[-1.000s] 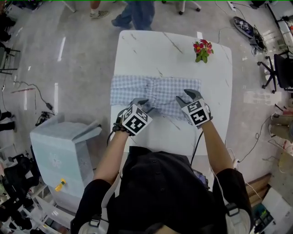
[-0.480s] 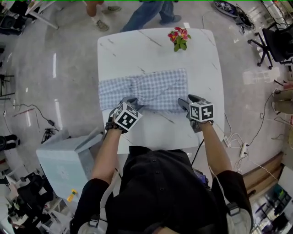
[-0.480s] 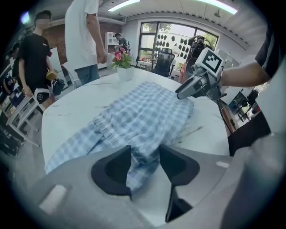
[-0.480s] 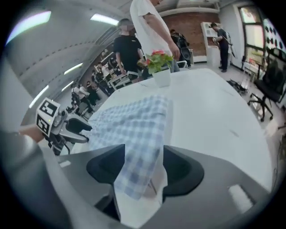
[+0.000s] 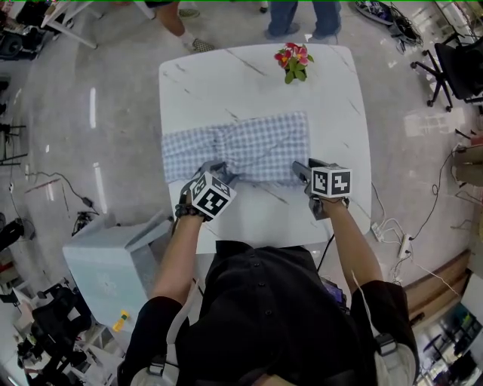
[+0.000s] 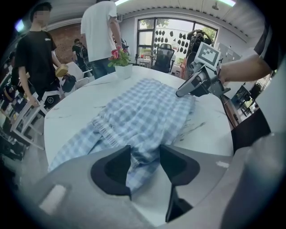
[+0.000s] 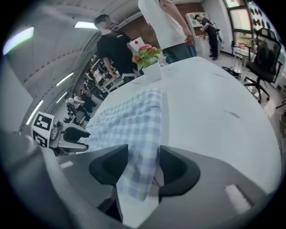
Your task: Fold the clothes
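A blue checked cloth point(image 5: 241, 147) lies spread flat across the middle of the white table point(image 5: 256, 90). My left gripper point(image 5: 219, 171) stands at the cloth's near edge, left of centre. It is open, and the hem point(image 6: 143, 112) lies loose between its fingers. My right gripper point(image 5: 301, 170) stands at the near right corner of the cloth. Its jaws have just been closing and are still open, with the corner of the cloth point(image 7: 136, 129) between them. Each gripper view shows the other gripper: the right gripper point(image 6: 183, 91) and the left gripper point(image 7: 80, 134).
A pot of red flowers point(image 5: 293, 62) stands at the table's far right. People stand beyond the far edge point(image 5: 302, 19). A grey cabinet point(image 5: 113, 260) sits on the floor at my left, an office chair point(image 5: 460, 71) at the far right. Bare tabletop point(image 5: 264, 219) lies near me.
My right gripper has slid right along the cloth's near edge to its corner and rolled so its marker cube faces up. The left gripper has hardly moved.
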Demonstrator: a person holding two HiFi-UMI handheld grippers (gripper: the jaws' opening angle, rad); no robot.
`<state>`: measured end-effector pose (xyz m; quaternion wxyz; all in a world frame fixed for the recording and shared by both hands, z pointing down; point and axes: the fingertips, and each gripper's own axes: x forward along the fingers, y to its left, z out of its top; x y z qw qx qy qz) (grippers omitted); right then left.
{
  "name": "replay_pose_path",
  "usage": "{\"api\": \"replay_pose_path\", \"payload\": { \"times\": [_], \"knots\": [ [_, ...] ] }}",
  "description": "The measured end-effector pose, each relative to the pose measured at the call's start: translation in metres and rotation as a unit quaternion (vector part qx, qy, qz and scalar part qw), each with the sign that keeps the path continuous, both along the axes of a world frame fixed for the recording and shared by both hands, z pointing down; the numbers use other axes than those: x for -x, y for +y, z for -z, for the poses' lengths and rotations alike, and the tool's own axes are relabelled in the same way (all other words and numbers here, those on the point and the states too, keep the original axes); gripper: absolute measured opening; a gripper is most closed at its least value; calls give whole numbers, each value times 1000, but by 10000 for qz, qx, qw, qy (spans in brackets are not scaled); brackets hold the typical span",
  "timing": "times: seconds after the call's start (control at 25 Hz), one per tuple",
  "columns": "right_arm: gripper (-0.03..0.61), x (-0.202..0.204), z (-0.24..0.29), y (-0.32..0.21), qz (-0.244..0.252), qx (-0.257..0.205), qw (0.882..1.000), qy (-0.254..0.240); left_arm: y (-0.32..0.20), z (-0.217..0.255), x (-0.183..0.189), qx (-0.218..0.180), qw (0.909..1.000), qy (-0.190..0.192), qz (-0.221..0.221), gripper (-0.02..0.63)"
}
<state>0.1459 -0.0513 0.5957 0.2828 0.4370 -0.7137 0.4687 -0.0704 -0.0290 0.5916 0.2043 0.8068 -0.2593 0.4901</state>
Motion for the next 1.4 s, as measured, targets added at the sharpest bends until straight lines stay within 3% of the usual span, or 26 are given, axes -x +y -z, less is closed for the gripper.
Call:
{"api": "replay_pose_path", "payload": {
  "times": [0.2, 0.28, 0.6, 0.96, 1.4],
  "knots": [
    [153, 1, -4, 0, -4, -27, 9968, 801, 0, -2, 1, -26, 9999, 86, 119, 212],
    [63, 7, -4, 2, 143, -61, 9969, 777, 1, -2, 1, -19, 9999, 120, 103, 212],
    [51, -11, 15, -14, -27, -349, 9981, 503, -3, 2, -14, 4, 9999, 148, -65, 212],
    [51, -92, 28, -19, -154, -576, 9959, 680, -1, 9, -99, 130, 9987, 224, -442, 213],
    [52, -214, 27, -3, -620, -448, 9925, 951, 10, 10, -215, 144, 9949, 249, -968, 212]
  ]
}}
